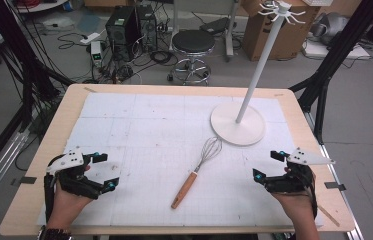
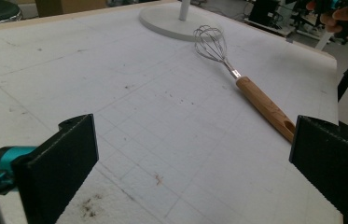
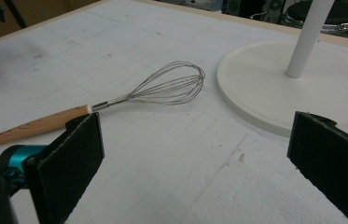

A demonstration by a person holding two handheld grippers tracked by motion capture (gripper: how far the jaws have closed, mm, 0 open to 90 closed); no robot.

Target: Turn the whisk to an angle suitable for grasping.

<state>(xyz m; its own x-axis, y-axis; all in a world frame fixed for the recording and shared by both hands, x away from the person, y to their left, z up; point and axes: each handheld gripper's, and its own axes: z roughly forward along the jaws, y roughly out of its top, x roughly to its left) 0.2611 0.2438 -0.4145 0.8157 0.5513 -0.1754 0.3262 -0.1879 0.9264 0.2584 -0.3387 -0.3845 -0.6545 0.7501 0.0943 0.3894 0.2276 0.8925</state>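
White gridded bench (image 1: 124,125). Whisk (image 1: 197,170) lies mid-frame, handle toward lower left, wires toward upper right; left claw (image 1: 105,171) and right claw (image 1: 267,165) flank it, both released, empty.

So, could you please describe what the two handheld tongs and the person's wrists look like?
Both the left tongs and the right tongs are black, with flat rectangular jaws, teal fittings and a grey three-cornered plate on top. A beaded bracelet sits on the left wrist.
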